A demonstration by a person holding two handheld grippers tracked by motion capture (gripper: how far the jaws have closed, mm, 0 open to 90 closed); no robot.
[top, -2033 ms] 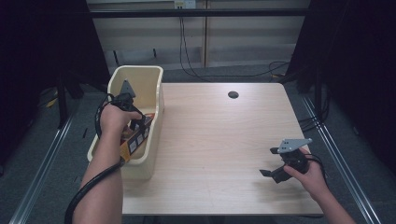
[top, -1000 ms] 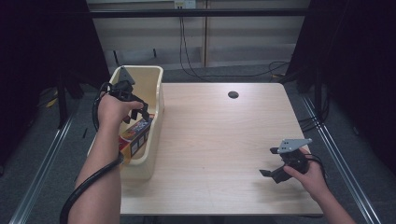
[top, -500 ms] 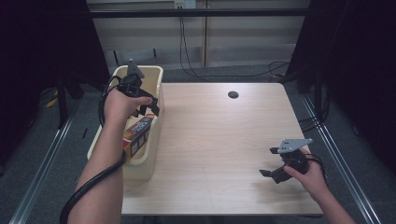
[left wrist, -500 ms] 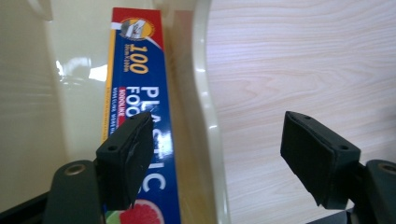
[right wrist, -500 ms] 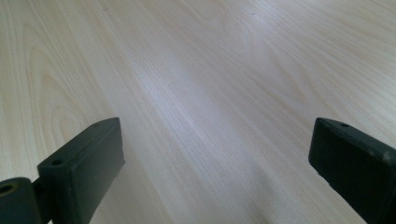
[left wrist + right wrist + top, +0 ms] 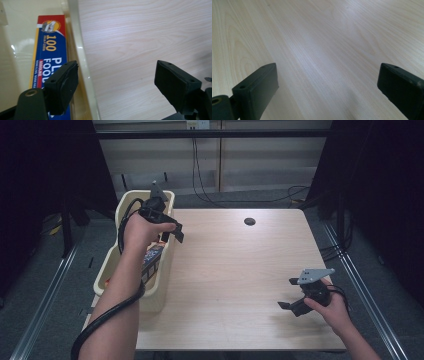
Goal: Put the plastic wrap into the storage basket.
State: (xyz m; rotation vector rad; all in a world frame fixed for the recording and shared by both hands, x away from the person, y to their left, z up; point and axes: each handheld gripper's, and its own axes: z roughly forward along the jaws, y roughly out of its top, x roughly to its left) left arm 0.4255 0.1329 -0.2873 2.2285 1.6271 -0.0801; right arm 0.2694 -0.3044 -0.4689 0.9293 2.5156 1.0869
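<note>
A blue, red and yellow box of plastic food wrap (image 6: 50, 50) lies inside the cream bin (image 6: 111, 265) at the table's left edge, and the high view shows the box (image 6: 151, 260) below my forearm. My left gripper (image 6: 172, 234) hovers over the bin's inner rim (image 6: 80, 52). Its jaws have just been opening, and my left gripper (image 6: 116, 77) has only rim and tabletop between them. My right gripper (image 6: 287, 307) rests open at the front right, and my right gripper (image 6: 327, 82) shows bare wood between its pads.
The light wooden table (image 6: 240, 270) has a round dark hole (image 6: 249, 221) near its far edge. Cables hang behind the table, and metal rails run along the floor on both sides.
My left gripper has come up out of the bin toward the table side, leaving the box lying inside, and its jaws stand wider. The right hand has not moved.
</note>
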